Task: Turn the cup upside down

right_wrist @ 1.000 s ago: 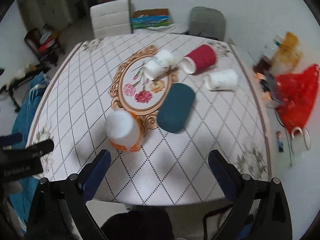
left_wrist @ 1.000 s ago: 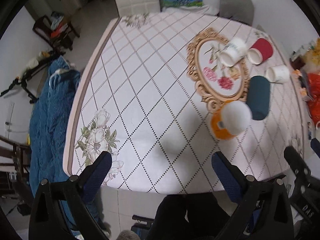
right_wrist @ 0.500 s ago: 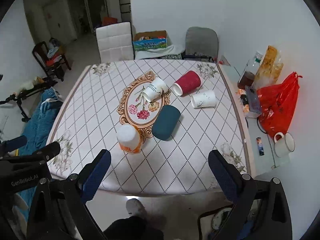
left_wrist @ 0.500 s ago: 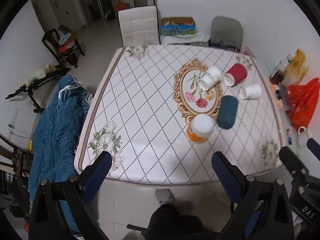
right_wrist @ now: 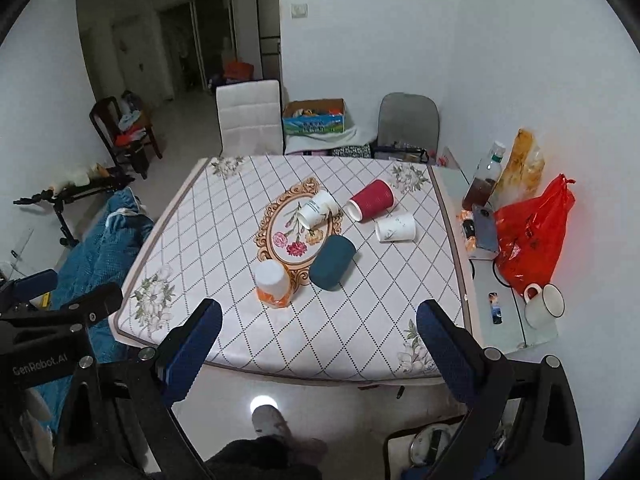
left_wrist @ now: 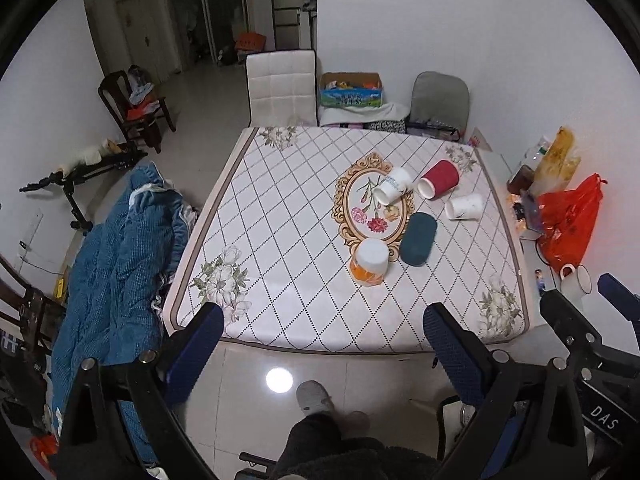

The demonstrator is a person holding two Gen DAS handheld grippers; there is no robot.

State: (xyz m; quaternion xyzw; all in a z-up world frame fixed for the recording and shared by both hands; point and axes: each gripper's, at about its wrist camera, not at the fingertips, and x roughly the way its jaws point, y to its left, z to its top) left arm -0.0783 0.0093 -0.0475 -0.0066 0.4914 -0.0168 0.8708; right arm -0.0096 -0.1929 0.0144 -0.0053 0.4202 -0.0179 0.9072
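Note:
An orange cup point(left_wrist: 369, 261) point(right_wrist: 272, 282) stands upside down on the patterned table point(left_wrist: 280, 216) point(right_wrist: 224, 224). A dark teal cup point(left_wrist: 418, 238) point(right_wrist: 332, 262) lies on its side beside it. A white printed cup point(left_wrist: 393, 191) point(right_wrist: 318, 208), a red cup point(left_wrist: 439, 179) point(right_wrist: 371, 201) and a plain white cup point(left_wrist: 464, 207) point(right_wrist: 395, 227) lie on their sides farther back. My left gripper point(left_wrist: 322, 334) and my right gripper point(right_wrist: 320, 330) are both open and empty, held off the table's near edge, well back from the cups.
A side shelf on the right holds a red plastic bag point(right_wrist: 532, 236), a bottle point(right_wrist: 482, 182), a phone point(right_wrist: 485, 226) and a white mug point(right_wrist: 544, 306). White and grey chairs point(right_wrist: 250, 118) stand behind the table. A blue blanket point(left_wrist: 116, 264) lies on the left.
Both grippers have pulled up and back from the table. The whole table and the floor in front now show. The cups have not moved.

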